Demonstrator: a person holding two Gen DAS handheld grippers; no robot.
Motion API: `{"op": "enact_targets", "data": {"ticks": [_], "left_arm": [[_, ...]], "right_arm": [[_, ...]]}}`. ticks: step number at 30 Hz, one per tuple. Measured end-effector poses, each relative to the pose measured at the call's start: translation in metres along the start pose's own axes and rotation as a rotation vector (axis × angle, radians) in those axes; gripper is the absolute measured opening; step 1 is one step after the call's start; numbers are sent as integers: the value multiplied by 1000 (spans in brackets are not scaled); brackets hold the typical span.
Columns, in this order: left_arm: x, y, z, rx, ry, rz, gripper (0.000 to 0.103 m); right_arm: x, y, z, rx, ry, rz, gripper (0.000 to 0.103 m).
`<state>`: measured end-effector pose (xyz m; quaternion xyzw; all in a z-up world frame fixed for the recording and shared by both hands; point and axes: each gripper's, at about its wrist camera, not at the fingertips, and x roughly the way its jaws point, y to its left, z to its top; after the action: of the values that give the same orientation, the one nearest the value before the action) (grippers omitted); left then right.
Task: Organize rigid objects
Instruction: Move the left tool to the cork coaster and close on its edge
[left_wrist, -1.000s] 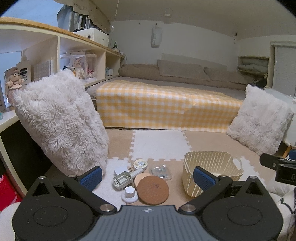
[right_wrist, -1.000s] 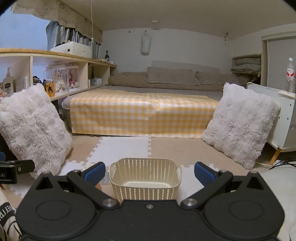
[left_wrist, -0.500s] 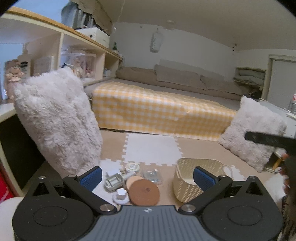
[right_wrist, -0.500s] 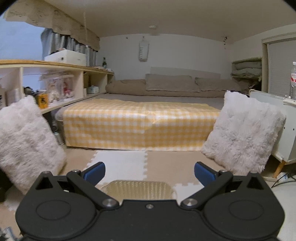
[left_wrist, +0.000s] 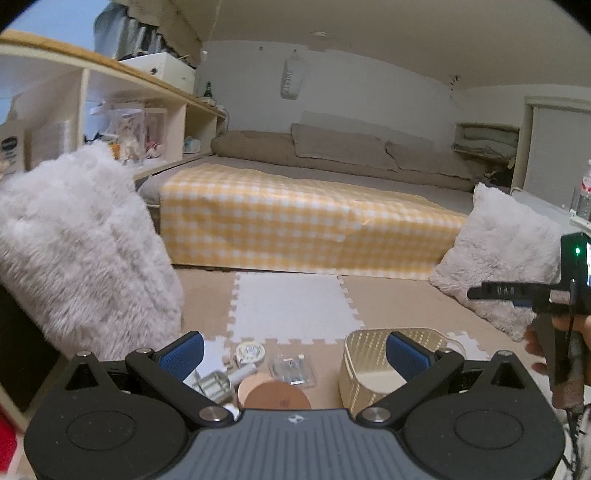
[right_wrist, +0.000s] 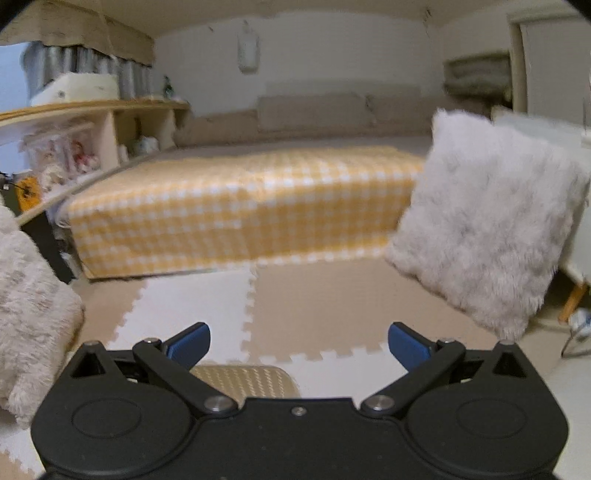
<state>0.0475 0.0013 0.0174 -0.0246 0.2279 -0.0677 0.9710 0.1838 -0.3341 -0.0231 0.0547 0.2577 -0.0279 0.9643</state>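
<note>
Pillows (left_wrist: 81, 258) flank mat | basket (left_wrist: 373, 365) beside coasters (left_wrist: 277, 395) | bed (left_wrist: 303, 221) behind

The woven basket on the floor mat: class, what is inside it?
The basket shows only bare pale floor inside; the left hand-held gripper hides part of it, so that part cannot be checked.

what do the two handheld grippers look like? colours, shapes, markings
Left gripper: black linkage arms with silver pivot screws, blue ribbed finger pads, and a grey ribbed centre plate with a small logo. Right gripper: the same black linkage, round black side discs and blue pads, but an all-black body. Seen from the left wrist camera, it has a black pistol-style handle, a green light and white lettering.
</note>
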Motion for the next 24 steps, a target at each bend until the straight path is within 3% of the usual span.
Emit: {"op": "enact_targets", "data": {"ticks": [6,8,10,12,20,22,24], "left_arm": [[42,-8,15,105,39,-35,103],[57,-10,18,144,64,-54,103],[73,-12,19,172,96,-79,103],[89,-11,20,188,135,-99,103],[148,-7,9,246,265,-157,103],[160,-6,5,275,301,-168,103],[170,-4,0,317,331,-191,103]], "right_arm": [[41,-17,-8,67,165,34,103],[52,-20,-11,68,209,45,98],[60,-20,-14,60,251,42,72],[69,-21,-19,51,311,62,55],[86,-18,-27,37,416,118,22],[88,-16,-29,24,432,124,8],[89,-14,-31,7,434,116,5]]}}
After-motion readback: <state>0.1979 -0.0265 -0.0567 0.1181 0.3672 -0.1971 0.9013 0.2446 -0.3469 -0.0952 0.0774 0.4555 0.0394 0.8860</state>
